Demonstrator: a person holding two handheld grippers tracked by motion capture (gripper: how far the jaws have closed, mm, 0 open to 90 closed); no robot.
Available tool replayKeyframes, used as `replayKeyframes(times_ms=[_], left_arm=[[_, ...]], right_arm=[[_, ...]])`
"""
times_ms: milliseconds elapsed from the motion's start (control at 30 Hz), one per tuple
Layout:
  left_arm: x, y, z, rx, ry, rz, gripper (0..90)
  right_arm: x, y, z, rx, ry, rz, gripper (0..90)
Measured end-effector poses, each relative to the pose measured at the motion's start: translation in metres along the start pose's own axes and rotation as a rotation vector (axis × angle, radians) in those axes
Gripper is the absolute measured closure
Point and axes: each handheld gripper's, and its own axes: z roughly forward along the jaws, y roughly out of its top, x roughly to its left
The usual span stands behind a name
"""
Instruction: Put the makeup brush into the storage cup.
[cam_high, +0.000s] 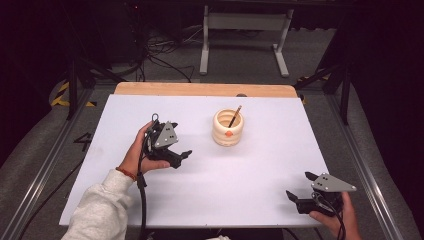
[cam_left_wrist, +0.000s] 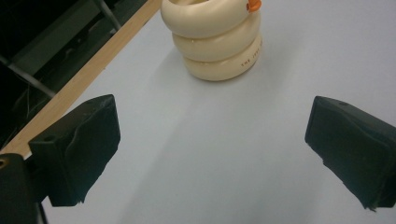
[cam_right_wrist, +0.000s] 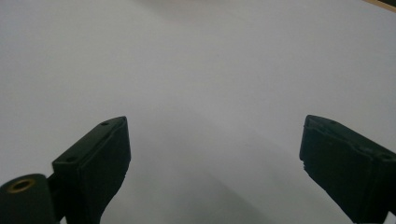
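While both grippers wait with nothing in them, here is how things look:

Left gripper (cam_high: 182, 155): left of the middle in the high view, held in a hand, jaws spread wide and pointing toward the cup.

Right gripper (cam_high: 299, 189): lower right of the high view, close to the near edge of the table, jaws spread wide over bare board.

Cup (cam_high: 228, 127): a cream cup made of stacked fat rings, just above the middle of the high view. In the left gripper view it stands at the top, a bit ahead of the jaws, not touching them.

Pencil (cam_high: 234, 116): stands leaning inside the cup, tip end up and to the right.

What could go wrong: I think a jaw could bump the cup and tip it, because the cup is tall and round. A sideways pull on the pencil could drag the cup over too.

Table (cam_high: 150, 200): a smooth white board, with a strip of wood along the far edge.

Room: dark, with a grey floor, black cables and a white frame at the top of the high view.
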Motion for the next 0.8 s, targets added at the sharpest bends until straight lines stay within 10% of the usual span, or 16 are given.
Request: replayKeyframes(times_ms=[800], left_arm=[[-0.007, -0.018, -0.013, -0.001, -0.002, -0.008, 5.0]], right_arm=[[0.001, 0.000, 0.000, 0.001, 0.000, -0.005, 9.5]])
